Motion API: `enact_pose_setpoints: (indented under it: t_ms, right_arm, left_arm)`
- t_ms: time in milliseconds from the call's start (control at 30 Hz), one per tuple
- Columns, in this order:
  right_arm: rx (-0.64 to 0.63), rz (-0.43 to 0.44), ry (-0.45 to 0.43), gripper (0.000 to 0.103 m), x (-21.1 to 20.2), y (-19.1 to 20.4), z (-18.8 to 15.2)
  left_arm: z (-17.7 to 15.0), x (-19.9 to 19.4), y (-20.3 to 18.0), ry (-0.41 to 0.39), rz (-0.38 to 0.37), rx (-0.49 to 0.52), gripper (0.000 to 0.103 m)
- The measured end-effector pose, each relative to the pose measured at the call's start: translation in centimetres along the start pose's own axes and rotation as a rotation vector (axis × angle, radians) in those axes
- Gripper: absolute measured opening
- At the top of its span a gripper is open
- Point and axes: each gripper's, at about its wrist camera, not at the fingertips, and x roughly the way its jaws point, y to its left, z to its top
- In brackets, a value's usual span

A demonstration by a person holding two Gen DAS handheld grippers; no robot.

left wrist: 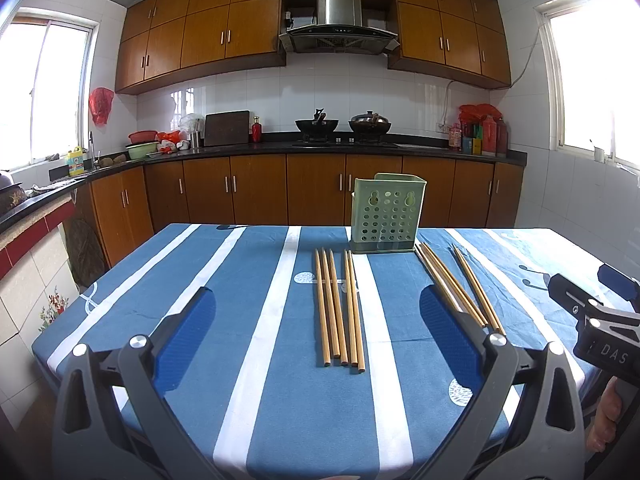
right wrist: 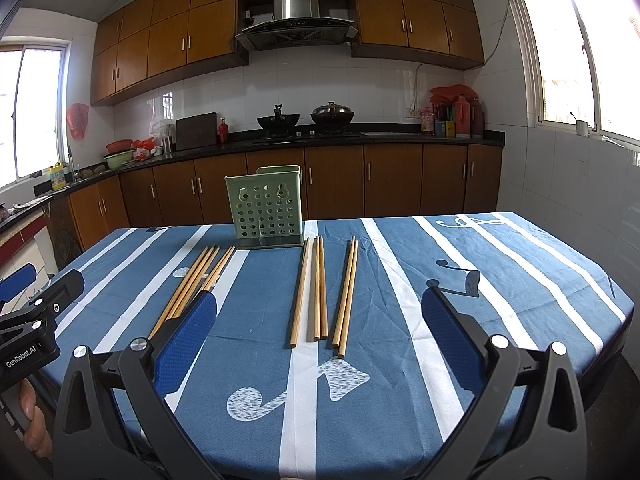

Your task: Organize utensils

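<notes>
Landmark: green holder point(left wrist: 386, 213), standing upright at the table's far side, looks empty from here.
Left chopsticks point(left wrist: 339, 307): five sticks lying flat just to the near-left of the holder, long axes running from the holder toward the grippers.
Right chopsticks point(right wrist: 322, 291): another five lying to the near-right of the holder, same run, in a loose three and a pair.
Left gripper point(left wrist: 318, 322): fingers wide apart, nothing held, hovering short of the left chopsticks, lined up on them and nearer to them.
Right gripper point(right wrist: 319, 318): fingers spread too, empty, facing the right chopsticks.
Surface: tablecloth point(right wrist: 500, 280), blue with white stripes, flat, a few creases.
Room: kitchen; wooden cabinets and stove beyond the holder.
</notes>
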Motion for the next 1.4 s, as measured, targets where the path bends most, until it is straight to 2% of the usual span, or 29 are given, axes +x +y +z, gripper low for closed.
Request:
enact_pose_setpoints:
  t_ms: [1167, 1267, 1400]
  right_arm:
    - [0.002, 0.001, 0.006, 0.101, 0.1, -0.4, -0.1]
    - [0.006, -0.002, 0.019, 0.101, 0.6, -0.6, -0.2]
    - [0.036, -0.017, 0.094, 0.101, 2.3, -1.1, 0.3]
  left_arm:
    - [0.0, 0.1, 0.0, 0.003, 0.0, 0.0, 0.099]
    - [0.0, 1.1, -0.2, 0.028, -0.002, -0.006, 0.099]
    - [0.2, 2.9, -0.1, 0.082, 0.027, -0.014, 0.099]
